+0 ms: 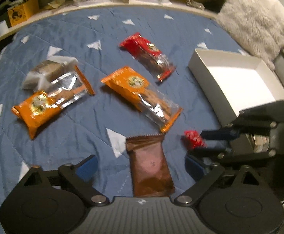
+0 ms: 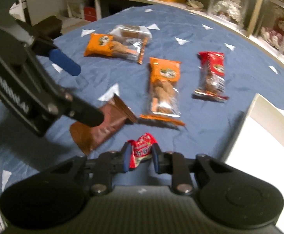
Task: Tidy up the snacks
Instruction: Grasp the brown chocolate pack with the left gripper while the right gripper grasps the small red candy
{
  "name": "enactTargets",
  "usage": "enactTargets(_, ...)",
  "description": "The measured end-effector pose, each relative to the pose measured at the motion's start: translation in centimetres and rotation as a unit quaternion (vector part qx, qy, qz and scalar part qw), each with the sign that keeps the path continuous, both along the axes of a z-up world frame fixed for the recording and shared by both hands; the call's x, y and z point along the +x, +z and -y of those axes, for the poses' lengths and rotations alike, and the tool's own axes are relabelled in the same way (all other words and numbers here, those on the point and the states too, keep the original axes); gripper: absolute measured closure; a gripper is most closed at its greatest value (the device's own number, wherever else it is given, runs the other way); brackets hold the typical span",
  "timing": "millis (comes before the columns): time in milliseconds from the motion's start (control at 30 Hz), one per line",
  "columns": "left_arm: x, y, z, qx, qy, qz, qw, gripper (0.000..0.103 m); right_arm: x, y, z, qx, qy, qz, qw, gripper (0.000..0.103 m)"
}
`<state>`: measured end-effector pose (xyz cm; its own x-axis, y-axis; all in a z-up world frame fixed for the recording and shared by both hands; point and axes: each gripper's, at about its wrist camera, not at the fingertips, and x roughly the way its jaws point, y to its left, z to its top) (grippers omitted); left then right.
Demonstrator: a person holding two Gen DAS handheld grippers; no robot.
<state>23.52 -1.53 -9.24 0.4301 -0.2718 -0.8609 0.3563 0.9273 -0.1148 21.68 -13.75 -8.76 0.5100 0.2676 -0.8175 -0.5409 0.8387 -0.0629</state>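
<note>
Left wrist view: the left gripper point(image 1: 141, 167) hangs with its jaws wide apart, the brown foil packet point(image 1: 150, 165) lying between them untouched, its long axis running near to far with the serrated end away from the camera. Farther out on the blue quilt point(image 1: 83, 132) lie two orange snack packs point(image 1: 50, 101) point(image 1: 142, 95), both diagonal, and a red snack pack point(image 1: 148, 55) slanting from far left to near right. A clear-wrapped brown cake point(image 1: 48, 72) sits at far left. The white box point(image 1: 235, 78) on the right is empty, so sorting has barely begun.

Right wrist view: the right gripper point(image 2: 141, 159) is clamped on a small red candy packet point(image 2: 143, 149), which sits crumpled at the near edge of the quilt just left of the box, its far end pointing away from the camera. By my reading this is the first item bound for the box; six remain out.
</note>
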Motion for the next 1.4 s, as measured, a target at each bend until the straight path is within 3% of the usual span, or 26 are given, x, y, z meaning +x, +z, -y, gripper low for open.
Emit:
enactTargets(133, 0.2, -1.1, 1.1, 0.014, -0.001, -0.007, 0.9999, 0.020, -0.3, 0.6, 0.9, 0.002, -0.020, 0.001, 1.000, 0.076)
enactTargets(433, 0.5, -2.9, 2.2, 0.053, -0.018, -0.004, 0.9984, 0.040, -0.5, -0.5, 0.6, -0.005, -0.001, -0.019, 1.000, 0.074)
enactTargets(500, 0.6, -2.8, 2.1, 0.054, -0.016, -0.002, 0.9984, 0.048, -0.5, -0.4, 0.7, 0.005, 0.002, -0.024, 1.000, 0.070)
enactTargets(600, 0.7, -2.5, 1.8, 0.055, -0.012, -0.004, 0.9984, 0.052, -0.6, -0.1, 1.0, 0.022, 0.011, -0.031, 0.999, 0.059)
enactTargets(700, 0.6, -2.4, 1.4, 0.059, -0.008, -0.004, 0.9982, 0.053, -0.8, 0.3, 1.1, 0.018, 0.022, -0.024, 0.999, 0.045)
enactTargets(867, 0.3, -2.2, 0.7, 0.065, -0.001, -0.003, 0.9979, 0.054, -0.2, 0.5, 1.0, 0.010, 0.042, -0.019, 0.999, 0.037)
enactTargets(1133, -0.1, -2.4, 0.7, 0.055, -0.003, -0.014, 0.9984, 0.055, 1.2, -1.3, 0.7, -0.006, 0.083, -0.036, 0.996, 0.038)
enactTargets(1200, -0.1, -2.5, 0.8, 0.053, -0.001, -0.015, 0.9985, 0.056, 1.2, -1.4, 0.7, 0.010, 0.082, -0.058, 0.995, 0.040)
enactTargets(1300, -0.1, -2.3, 0.4, 0.042, 0.011, -0.017, 0.9989, 0.058, 0.8, -1.4, 0.6, 0.017, 0.091, -0.067, 0.993, 0.053)
enactTargets(1400, 0.0, -2.2, -0.1, 0.029, 0.031, -0.021, 0.9989, 0.060, 0.8, -1.3, 0.7, 0.026, 0.074, -0.072, 0.994, 0.058)
